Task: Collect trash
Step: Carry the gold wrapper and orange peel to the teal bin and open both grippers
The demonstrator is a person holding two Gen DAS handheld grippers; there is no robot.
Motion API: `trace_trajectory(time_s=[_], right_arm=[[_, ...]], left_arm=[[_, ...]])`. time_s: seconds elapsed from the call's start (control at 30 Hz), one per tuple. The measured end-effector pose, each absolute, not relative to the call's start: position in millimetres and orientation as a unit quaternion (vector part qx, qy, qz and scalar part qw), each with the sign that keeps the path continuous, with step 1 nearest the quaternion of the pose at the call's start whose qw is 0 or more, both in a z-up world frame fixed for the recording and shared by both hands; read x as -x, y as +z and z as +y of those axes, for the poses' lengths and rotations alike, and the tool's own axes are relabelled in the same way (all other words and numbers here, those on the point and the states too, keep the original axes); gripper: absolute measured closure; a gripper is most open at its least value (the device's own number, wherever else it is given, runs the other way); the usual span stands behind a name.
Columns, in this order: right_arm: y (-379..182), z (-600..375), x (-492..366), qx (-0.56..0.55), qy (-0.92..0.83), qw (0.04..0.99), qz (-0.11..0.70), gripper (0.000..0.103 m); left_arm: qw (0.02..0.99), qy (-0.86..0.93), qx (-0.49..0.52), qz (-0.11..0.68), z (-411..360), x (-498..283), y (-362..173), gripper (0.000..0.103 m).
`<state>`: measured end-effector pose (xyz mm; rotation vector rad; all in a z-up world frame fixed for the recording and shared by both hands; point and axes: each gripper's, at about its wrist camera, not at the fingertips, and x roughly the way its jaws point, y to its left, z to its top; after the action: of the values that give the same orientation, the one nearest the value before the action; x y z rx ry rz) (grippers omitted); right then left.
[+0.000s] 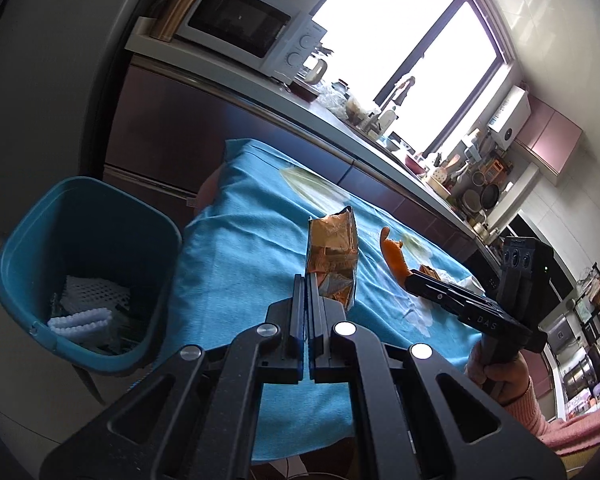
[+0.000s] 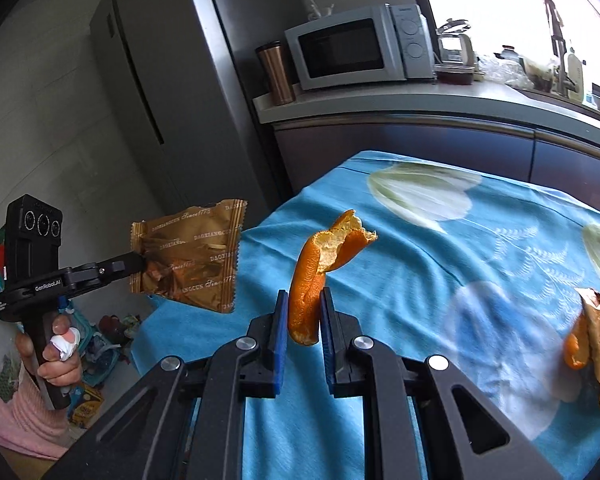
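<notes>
left hand-held gripper [image 1: 309, 280] clamps DAOXIANGCUN wrapper [image 1: 333, 256] | right hand-held gripper [image 2: 303, 300] clamps orange peel [image 2: 320, 264]

Each camera sits close behind its own fingers, looking forward. Both see the blue flowered cloth-covered bench [image 1: 236, 240] [image 2: 440, 248] and white microwave [image 1: 244, 24] [image 2: 356, 46].

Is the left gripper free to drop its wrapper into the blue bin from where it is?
Probably yes. The left gripper is shut on the gold wrapper, and the blue bin stands open-topped beside the table on its left, with nothing between them.
</notes>
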<state>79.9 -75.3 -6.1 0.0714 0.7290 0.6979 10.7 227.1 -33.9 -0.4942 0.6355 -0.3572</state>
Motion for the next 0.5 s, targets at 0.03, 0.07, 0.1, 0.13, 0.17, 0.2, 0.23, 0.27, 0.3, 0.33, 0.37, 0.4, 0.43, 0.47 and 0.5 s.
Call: trace_trajectory(time_s=[0.03, 0.07, 0.1, 0.13, 0.17, 0.2, 0.23, 0.27, 0.3, 0.33, 0.37, 0.4, 0.43, 0.47, 0.5], right_arm=[[-4.3, -68.0, -80.9, -0.03, 0.344, 0.871, 0.349, 0.089], [-2.6, -60.3, -82.1, -0.025, 0.353, 0.868, 0.348, 0.089], [-1.1, -52.6, -83.3, -0.02, 0.362, 0.865, 0.347, 0.089], [0.5, -45.4, -84.1, -0.015, 0.371, 0.862, 0.346, 0.089], [1.9, -37.2, -85.6, -0.011, 0.38, 0.858, 0.346, 0.089], [3.0, -29.3, -87.0, -0.007, 0.389, 0.854, 0.345, 0.089], [3.5, -21.8, -88.4, -0.002, 0.396, 0.851, 0.345, 0.089], [3.8, -13.7, -90.0, 0.001, 0.405, 0.846, 0.346, 0.089], [4.0, -5.7, -91.5, 0.004, 0.414, 0.841, 0.347, 0.089], [4.3, 1.3, -92.4, 0.006, 0.422, 0.837, 0.348, 0.089], [4.5, 8.8, -93.6, 0.009, 0.429, 0.833, 0.349, 0.089], [4.5, 15.6, -94.5, 0.011, 0.436, 0.829, 0.35, 0.089], [4.6, 22.9, -95.7, 0.015, 0.443, 0.825, 0.351, 0.089], [4.4, 30.4, -94.8, 0.017, 0.449, 0.821, 0.352, 0.089], [3.9, 37.9, -94.9, 0.021, 0.454, 0.818, 0.353, 0.089]], left_arm=[[0.906, -0.164, 0.244, 0.306, 234.3, -9.3, -34.5, 0.102], [0.906, -0.155, 0.248, 0.305, 241.6, -7.9, -35.4, 0.102], [0.907, -0.147, 0.252, 0.303, 248.3, -7.0, -35.9, 0.102], [0.908, -0.137, 0.256, 0.302, 255.5, -4.5, -36.7, 0.102], [0.909, -0.129, 0.259, 0.301, 262.9, -2.9, -37.9, 0.102], [0.909, -0.121, 0.263, 0.3, 270.0, -1.4, -39.5, 0.102], [0.909, -0.113, 0.267, 0.3, 276.8, 0.1, -41.4, 0.102], [0.909, -0.104, 0.271, 0.3, 282.6, 1.2, -43.2, 0.102], [0.909, -0.095, 0.274, 0.3, 288.3, 2.4, -44.8, 0.102], [0.908, -0.087, 0.278, 0.301, 294.2, 3.8, -47.0, 0.102], [0.908, -0.079, 0.282, 0.301, 300.1, 3.5, -49.2, 0.102], [0.907, -0.071, 0.284, 0.302, 304.9, 5.7, -51.5, 0.102], [0.907, -0.063, 0.285, 0.303, 310.0, 6.5, -53.5, 0.102], [0.907, -0.056, 0.287, 0.304, 314.9, 5.7, -55.5, 0.102], [0.906, -0.049, 0.289, 0.306, 319.5, 6.0, -57.8, 0.102]])
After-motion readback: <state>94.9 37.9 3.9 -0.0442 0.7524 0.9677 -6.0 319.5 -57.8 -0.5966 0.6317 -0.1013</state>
